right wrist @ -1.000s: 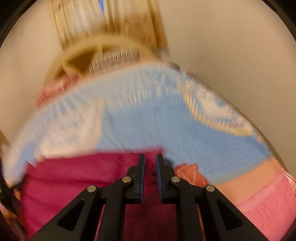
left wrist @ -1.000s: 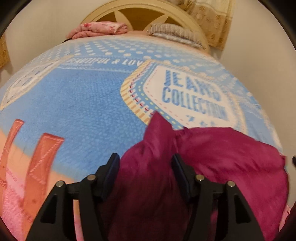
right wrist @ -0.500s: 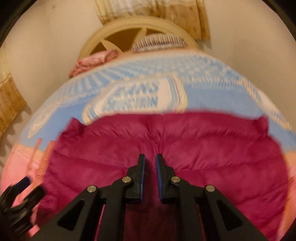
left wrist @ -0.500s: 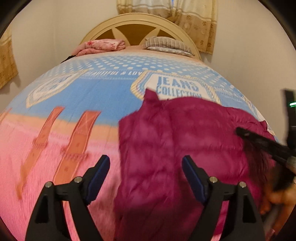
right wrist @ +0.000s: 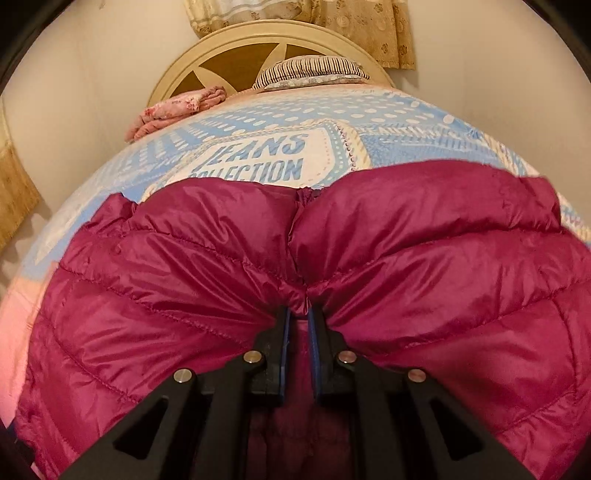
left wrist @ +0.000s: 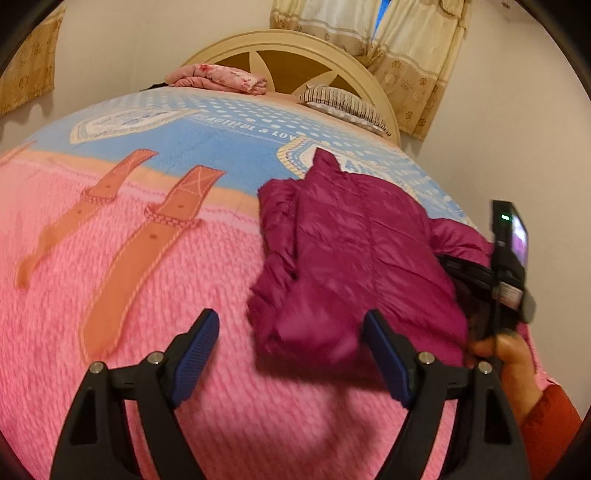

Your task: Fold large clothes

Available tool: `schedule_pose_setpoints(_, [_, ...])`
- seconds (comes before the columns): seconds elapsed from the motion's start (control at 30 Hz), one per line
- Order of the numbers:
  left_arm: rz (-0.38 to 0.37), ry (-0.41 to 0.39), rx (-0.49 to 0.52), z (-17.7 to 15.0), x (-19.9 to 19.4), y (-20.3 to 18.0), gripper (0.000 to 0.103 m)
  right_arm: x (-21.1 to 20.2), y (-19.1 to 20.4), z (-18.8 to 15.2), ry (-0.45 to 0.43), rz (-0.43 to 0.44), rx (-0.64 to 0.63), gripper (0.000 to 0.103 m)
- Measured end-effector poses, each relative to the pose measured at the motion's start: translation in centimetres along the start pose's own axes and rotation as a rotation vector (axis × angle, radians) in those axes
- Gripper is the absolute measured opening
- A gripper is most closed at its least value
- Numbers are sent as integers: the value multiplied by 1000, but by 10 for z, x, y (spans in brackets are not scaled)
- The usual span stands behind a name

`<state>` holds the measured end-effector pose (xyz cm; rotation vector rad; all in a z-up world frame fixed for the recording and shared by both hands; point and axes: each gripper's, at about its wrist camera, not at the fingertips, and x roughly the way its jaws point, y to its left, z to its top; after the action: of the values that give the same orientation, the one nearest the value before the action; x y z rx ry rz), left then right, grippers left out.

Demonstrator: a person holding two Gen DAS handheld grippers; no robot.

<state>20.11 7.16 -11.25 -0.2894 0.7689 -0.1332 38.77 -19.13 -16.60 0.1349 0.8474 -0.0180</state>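
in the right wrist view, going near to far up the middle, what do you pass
right gripper → magenta puffer jacket → blue "jeans collection" blanket → striped pillow → cream headboard → curtain

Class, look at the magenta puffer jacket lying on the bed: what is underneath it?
The magenta puffer jacket lies on a printed blanket. Pink knit-pattern and blue show around it, and the words JEANS COLLECTION just beyond its far edge. The print directly beneath is covered.
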Motion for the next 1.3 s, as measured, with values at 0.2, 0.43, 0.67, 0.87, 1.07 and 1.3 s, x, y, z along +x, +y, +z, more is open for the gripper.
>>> schedule_pose_setpoints(0.2, [-84, -10, -17, -12, -18, -11, 96, -38, 9, 7, -5, 10, -32, 8])
schedule_pose_setpoints(0.43, [-167, 51, -171, -22, 6, -7, 96, -102, 10, -36, -24, 62, -12, 8])
schedule_pose_setpoints(0.67, [-155, -2, -191, -6, 30, -18, 97, -74, 1, -70, 12, 71, 55, 8])
schedule_pose_setpoints(0.87, [-158, -35, -276, 6, 56, -17, 97, -70, 7, -77, 2, 47, 34, 9])
schedule_pose_setpoints(1.07, [-185, -20, -261, 19, 73, -28, 50, -70, 8, -77, 13, 70, 58, 9])
schedule_pose_setpoints(1.3, [-304, -41, -210, 30, 43, -32, 18, -75, 9, -79, 41, 81, 92, 9])
